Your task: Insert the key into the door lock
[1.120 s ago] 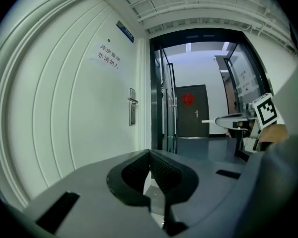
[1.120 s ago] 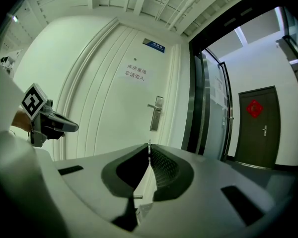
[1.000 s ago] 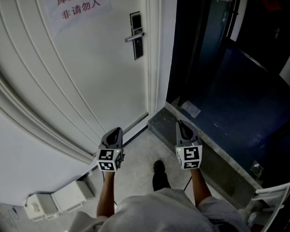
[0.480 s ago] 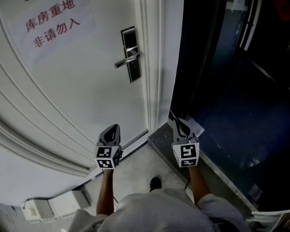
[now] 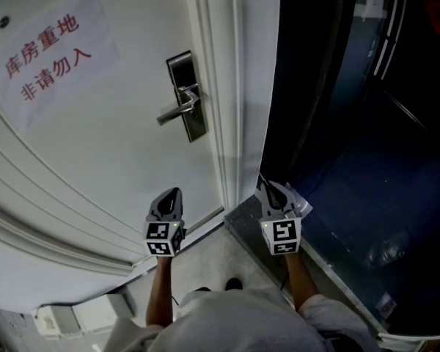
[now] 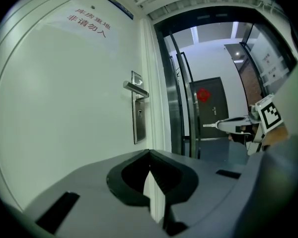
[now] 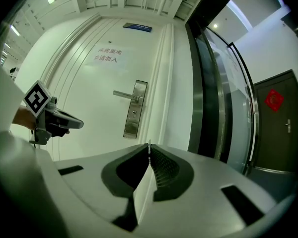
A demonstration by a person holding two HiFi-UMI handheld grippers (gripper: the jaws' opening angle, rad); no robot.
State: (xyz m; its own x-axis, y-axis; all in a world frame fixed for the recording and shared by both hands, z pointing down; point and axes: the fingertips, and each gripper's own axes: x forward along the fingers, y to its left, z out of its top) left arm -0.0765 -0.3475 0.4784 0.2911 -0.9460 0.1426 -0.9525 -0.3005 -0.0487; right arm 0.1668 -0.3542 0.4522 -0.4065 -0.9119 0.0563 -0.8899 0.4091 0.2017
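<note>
Head view has the left gripper (image 5: 174, 192) and the right gripper (image 5: 265, 187) held side by side, both pointing toward a white door (image 5: 95, 152).

Left gripper view shows that gripper's (image 6: 149, 152) jaws pressed together at the tips with nothing between them.

Right gripper view shows that gripper's (image 7: 149, 148) jaws likewise closed, with a thin metal sliver, the key (image 7: 149, 145), pinched edge-on and poking just past their tips.

The door lock (image 7: 134, 108), a tall metal plate with a lever handle (image 7: 125, 94) and a small keyhole below it, lies ahead of the right jaws, above them and a little to their left, well apart from the key. From the left jaws the same lock (image 6: 137, 115) is also ahead and above, just left of their line.

A paper sign (image 5: 48, 53) with red characters hangs on the door, up and to the left of both jaws. Beyond the right jaws, on their right, runs the door frame (image 7: 164, 93) and then dark glass panels (image 7: 216, 98).
</note>
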